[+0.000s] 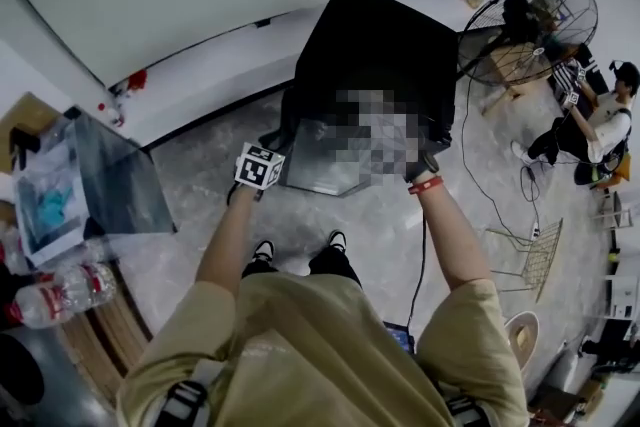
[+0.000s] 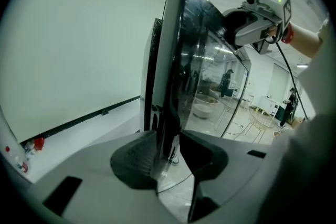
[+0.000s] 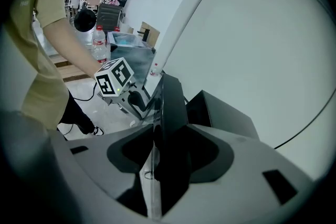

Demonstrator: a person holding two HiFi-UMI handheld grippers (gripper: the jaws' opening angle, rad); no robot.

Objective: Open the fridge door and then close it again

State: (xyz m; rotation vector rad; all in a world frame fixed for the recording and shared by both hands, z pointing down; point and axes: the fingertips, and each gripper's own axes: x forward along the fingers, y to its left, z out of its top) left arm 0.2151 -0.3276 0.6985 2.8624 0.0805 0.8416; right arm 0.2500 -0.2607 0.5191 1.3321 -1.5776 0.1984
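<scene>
A low black fridge [image 1: 375, 50] stands on the floor against the white wall. Its glass door [image 1: 318, 163] stands slightly ajar, with a narrow gap to the fridge body [image 2: 154, 68]. My left gripper [image 2: 169, 157] clamps the door's edge [image 2: 173, 71], one pad on each face. My right gripper [image 3: 160, 155] grips the opposite edge [image 3: 170, 105] the same way. Each gripper shows in the other's view: the right gripper [image 2: 257, 23] high on the door, the left gripper [image 3: 134, 99] under its marker cube. In the head view the left gripper [image 1: 265, 167] is at the door's left corner.
A round floor fan [image 1: 530, 20] stands right of the fridge, with a crouching person [image 1: 600, 120] beyond it. A cable [image 1: 480, 185] and a wire rack [image 1: 535, 255] lie on the floor at right. A shiny box [image 1: 115, 180] and water bottles [image 1: 60, 295] are at left.
</scene>
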